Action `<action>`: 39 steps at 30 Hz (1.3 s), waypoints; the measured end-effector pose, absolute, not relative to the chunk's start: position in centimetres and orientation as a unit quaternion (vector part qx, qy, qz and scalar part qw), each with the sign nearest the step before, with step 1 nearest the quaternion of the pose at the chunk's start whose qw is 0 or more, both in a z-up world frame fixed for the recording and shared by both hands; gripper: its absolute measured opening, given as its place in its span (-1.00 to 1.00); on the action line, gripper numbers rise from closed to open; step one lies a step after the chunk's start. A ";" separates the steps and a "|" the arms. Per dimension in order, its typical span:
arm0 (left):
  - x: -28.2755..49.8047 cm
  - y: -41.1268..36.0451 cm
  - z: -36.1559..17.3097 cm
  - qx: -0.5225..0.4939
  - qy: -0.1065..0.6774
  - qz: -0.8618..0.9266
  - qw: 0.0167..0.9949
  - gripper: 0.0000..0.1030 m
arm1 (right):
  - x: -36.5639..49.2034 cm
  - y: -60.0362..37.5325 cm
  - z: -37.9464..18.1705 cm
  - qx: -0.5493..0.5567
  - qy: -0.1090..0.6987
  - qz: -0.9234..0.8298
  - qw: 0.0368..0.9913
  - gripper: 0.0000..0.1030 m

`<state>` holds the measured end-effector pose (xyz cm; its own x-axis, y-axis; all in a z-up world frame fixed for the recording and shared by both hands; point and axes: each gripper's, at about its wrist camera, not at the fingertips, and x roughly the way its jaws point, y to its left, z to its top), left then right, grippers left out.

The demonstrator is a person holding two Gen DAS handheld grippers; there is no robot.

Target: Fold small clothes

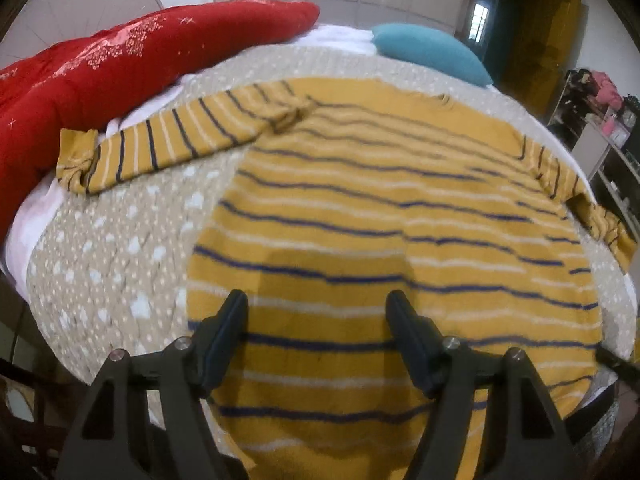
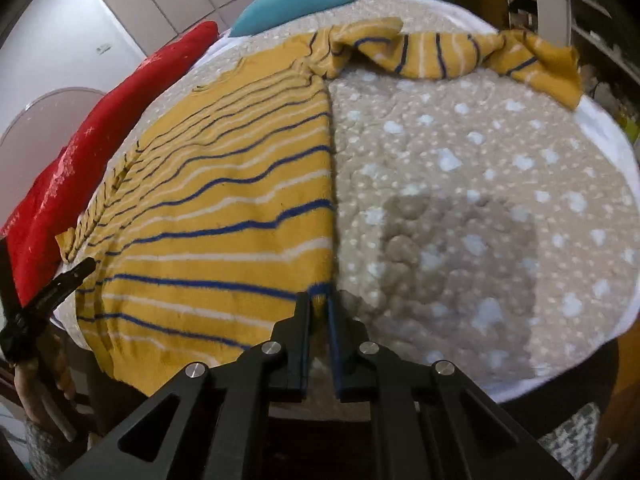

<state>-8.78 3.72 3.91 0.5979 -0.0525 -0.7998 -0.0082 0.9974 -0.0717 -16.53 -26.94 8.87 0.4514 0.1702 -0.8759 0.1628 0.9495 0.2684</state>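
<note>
A mustard-yellow sweater (image 1: 380, 208) with navy and white stripes lies flat on a beige dotted blanket (image 1: 120, 264), both sleeves spread out. My left gripper (image 1: 316, 308) is open and empty, hovering above the sweater's lower body. In the right wrist view the sweater (image 2: 224, 208) fills the left half, one sleeve (image 2: 440, 56) stretched across the far side. My right gripper (image 2: 319, 308) is shut on the sweater's near hem corner. The left gripper (image 2: 52, 292) shows at the far left edge of that view.
A red quilt (image 1: 100, 68) lies along the far left of the bed, also in the right wrist view (image 2: 100, 140). A teal pillow (image 1: 432, 52) sits at the far end. Bare blanket (image 2: 480, 200) spreads right of the sweater. Shelves (image 1: 600, 128) stand at right.
</note>
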 end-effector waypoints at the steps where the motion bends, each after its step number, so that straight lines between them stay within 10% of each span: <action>1: -8.9 3.6 3.6 -0.028 0.448 -0.009 0.893 0.37 | -17.0 -27.2 9.8 0.161 0.520 0.008 0.839 -0.83; 13: -9.6 1.7 1.7 0.019 0.446 -0.009 0.895 0.98 | -10.4 -19.5 13.0 0.049 0.465 0.031 0.883 -0.36; 39: -10.1 1.7 1.0 0.037 0.444 0.001 0.895 1.00 | -9.4 -15.0 6.5 0.039 0.451 0.026 0.891 0.35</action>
<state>-10.12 1.65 1.01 0.6053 0.0351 -0.7953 0.0303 0.9973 0.0671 -9.37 -14.97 6.55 0.5917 0.0817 -0.8020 -0.0108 0.9956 0.0935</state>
